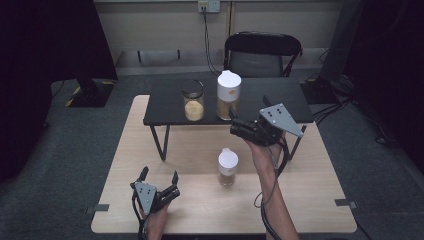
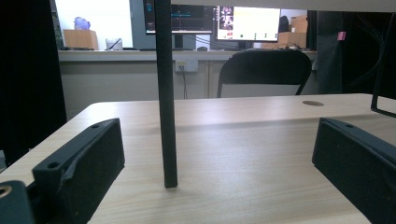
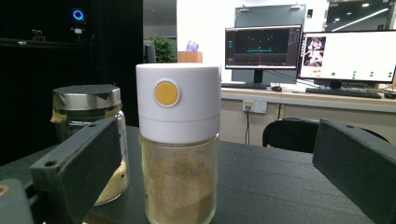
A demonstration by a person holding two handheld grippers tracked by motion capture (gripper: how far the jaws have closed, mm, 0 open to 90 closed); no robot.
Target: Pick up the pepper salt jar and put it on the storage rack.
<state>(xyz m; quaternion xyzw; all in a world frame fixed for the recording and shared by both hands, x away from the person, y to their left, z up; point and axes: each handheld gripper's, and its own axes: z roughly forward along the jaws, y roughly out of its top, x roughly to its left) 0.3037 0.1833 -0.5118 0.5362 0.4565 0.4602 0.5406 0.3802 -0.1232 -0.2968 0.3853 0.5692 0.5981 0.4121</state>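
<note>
Reaching toward the raised black shelf point(image 1: 280, 97), our right gripper point(image 1: 239, 127) has its jaws spread wide and grips nothing; in the right gripper view the tall white-capped jar point(image 3: 178, 154) stands straight ahead between the two jaws, clear of both, and whether they have come level with its sides we cannot tell. That jar holds a brownish powder filling roughly its lower half (its cap carries a round orange button facing us). Just beyond the left jaw, close beside the tall jar, stands a shorter glass jar with a metal lid point(image 3: 88, 135), with pale yellow grains in its lower part. Nearer to us than the right gripper, down on the wooden table point(image 1: 310, 200), a smaller white-capped bottle point(image 1: 227, 167) sits upright with tan contents in it. Our left gripper point(image 1: 160, 180) rests low on the table, well apart from all three containers, jaws wide apart and empty; directly ahead of it rises a black shelf leg point(image 2: 166, 116), standing between its jaws but farther off. A black chair point(image 1: 262, 52) stands behind the shelf.
</note>
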